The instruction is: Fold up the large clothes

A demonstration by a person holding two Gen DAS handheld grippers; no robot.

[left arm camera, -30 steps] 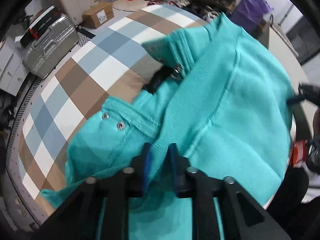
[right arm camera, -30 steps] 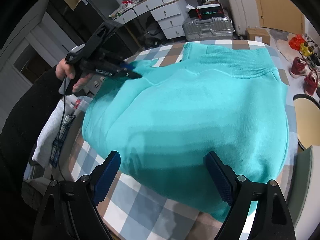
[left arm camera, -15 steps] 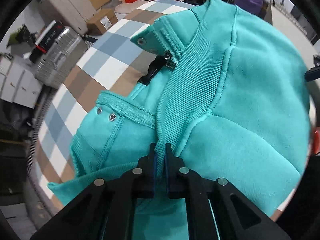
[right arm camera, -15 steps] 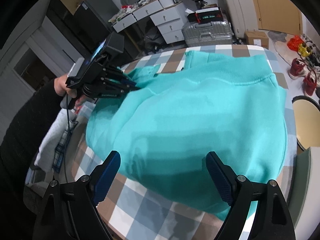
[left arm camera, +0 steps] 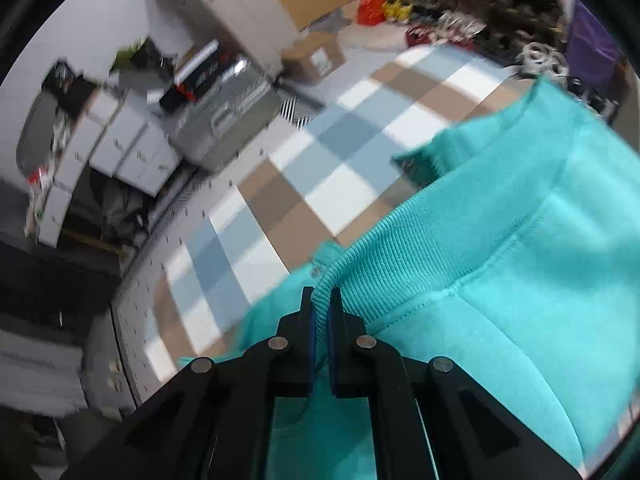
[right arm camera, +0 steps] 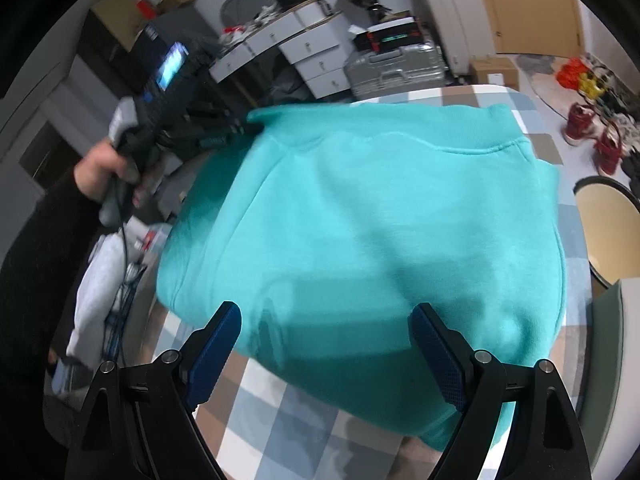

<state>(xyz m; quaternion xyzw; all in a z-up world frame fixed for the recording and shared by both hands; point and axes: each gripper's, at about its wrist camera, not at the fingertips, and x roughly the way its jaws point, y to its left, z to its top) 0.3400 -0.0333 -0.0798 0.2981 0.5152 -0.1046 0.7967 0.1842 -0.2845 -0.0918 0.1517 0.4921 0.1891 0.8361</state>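
Checked bench carrying a teal sweatshirt, spread broad, long axis running away from the right tongs, held wide apart just short of its near edge; left tongs clamped on ribbed hem at far left corner

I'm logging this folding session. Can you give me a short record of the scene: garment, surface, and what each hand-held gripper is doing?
garment: turquoise sweatshirt, spread on the table
surface: checked tablecloth
left hand-held gripper: shut on the sweatshirt's ribbed hem
right hand-held gripper: open, above the sweatshirt's near edge, holding nothing
background: silver suitcase, white drawers
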